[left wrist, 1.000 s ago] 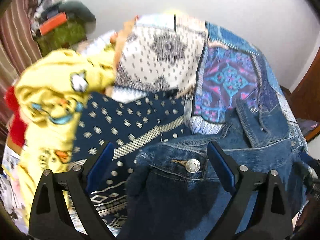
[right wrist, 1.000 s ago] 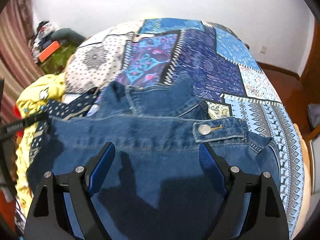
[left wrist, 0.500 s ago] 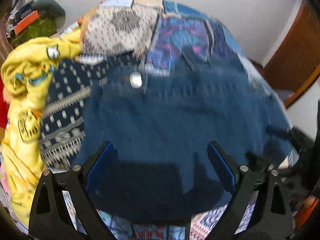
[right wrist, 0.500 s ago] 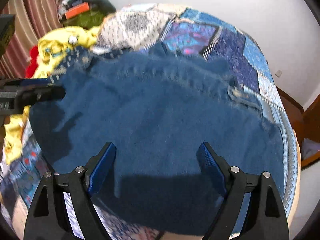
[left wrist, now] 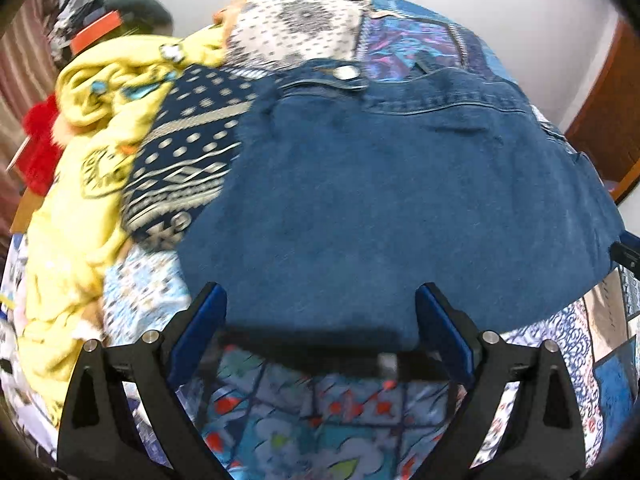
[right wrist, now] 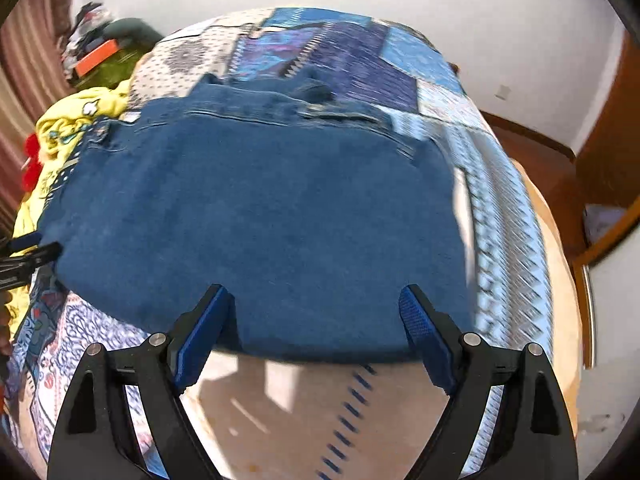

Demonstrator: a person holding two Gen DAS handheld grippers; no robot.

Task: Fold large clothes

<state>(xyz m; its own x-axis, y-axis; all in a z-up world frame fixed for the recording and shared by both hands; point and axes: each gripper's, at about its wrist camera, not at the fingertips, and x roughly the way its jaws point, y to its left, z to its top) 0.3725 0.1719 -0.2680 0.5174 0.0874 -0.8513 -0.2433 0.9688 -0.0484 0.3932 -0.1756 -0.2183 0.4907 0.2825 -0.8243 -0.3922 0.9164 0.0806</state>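
Note:
A large blue denim garment [left wrist: 380, 200] lies spread flat on the bed, its waistband and metal button [left wrist: 346, 73] at the far side. My left gripper [left wrist: 320, 300] hovers at the garment's near left edge. Its jaws are opening, and the denim edge shows between them without the pads pressing on it. My right gripper [right wrist: 314, 296] stands open over the near right edge of the denim [right wrist: 260, 208], gripping nothing. The left gripper's tip [right wrist: 28, 256] shows at the left rim of the right wrist view.
A patchwork quilt [left wrist: 320, 412] covers the bed. A yellow garment [left wrist: 100, 120], a navy patterned one [left wrist: 188, 152] and something red [left wrist: 38, 148] are heaped on the left. The bed's right edge [right wrist: 556, 280] drops to a wooden floor beside a brown door [right wrist: 608, 140].
Both grippers have drawn back from the waistband to the near edge of the denim. The denim now lies spread flat, its button far away.

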